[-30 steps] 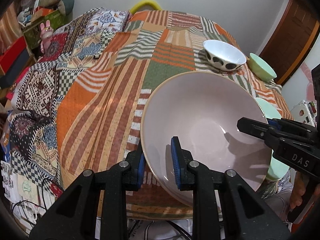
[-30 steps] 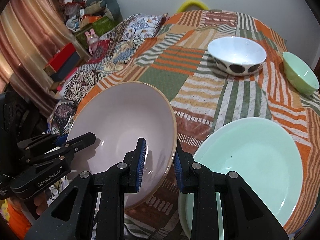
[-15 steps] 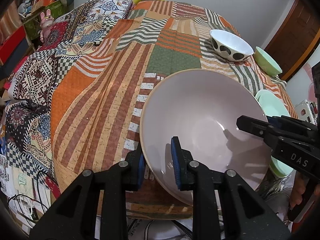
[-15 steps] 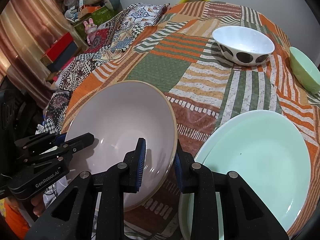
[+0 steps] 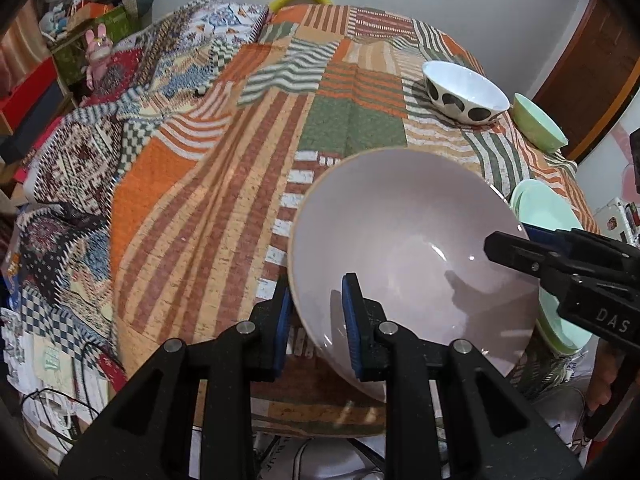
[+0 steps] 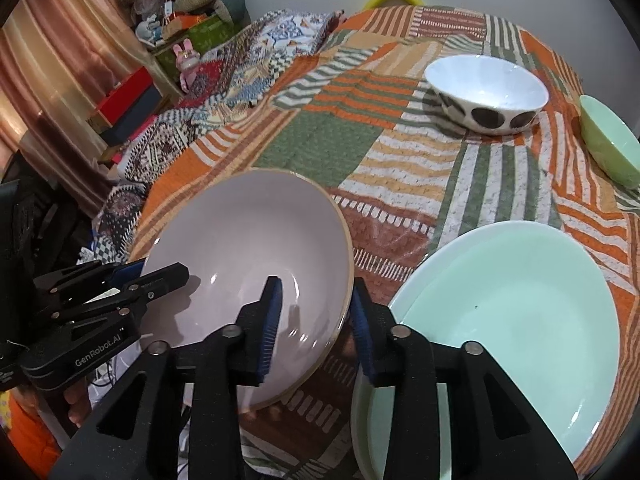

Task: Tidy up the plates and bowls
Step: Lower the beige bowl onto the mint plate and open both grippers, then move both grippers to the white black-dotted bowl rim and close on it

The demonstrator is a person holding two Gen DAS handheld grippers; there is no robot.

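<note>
A large pale pink bowl (image 5: 400, 232) (image 6: 248, 232) is tilted over the near edge of the table. My left gripper (image 5: 316, 286) is shut on its left rim, one pad inside and one outside. My right gripper (image 6: 316, 282) straddles the bowl's right rim and its jaws are opening; the inner pad stands off the wall. Just to the right of the bowl lies a stack of pale green plates (image 6: 512, 312) (image 5: 540, 208). Each gripper also shows in the other's view: the right gripper (image 5: 492, 246) and the left gripper (image 6: 176, 272).
A white bowl with black spots (image 6: 484, 88) (image 5: 464, 92) and a small green bowl (image 6: 608, 144) (image 5: 538, 122) stand at the far right of the patchwork tablecloth (image 5: 200, 200). Boxes, toys and a curtain crowd the left; cables lie on the floor below the table edge.
My right gripper's jaws have parted around the pink bowl's rim. The left gripper keeps its hold, and the bowl has barely moved.
</note>
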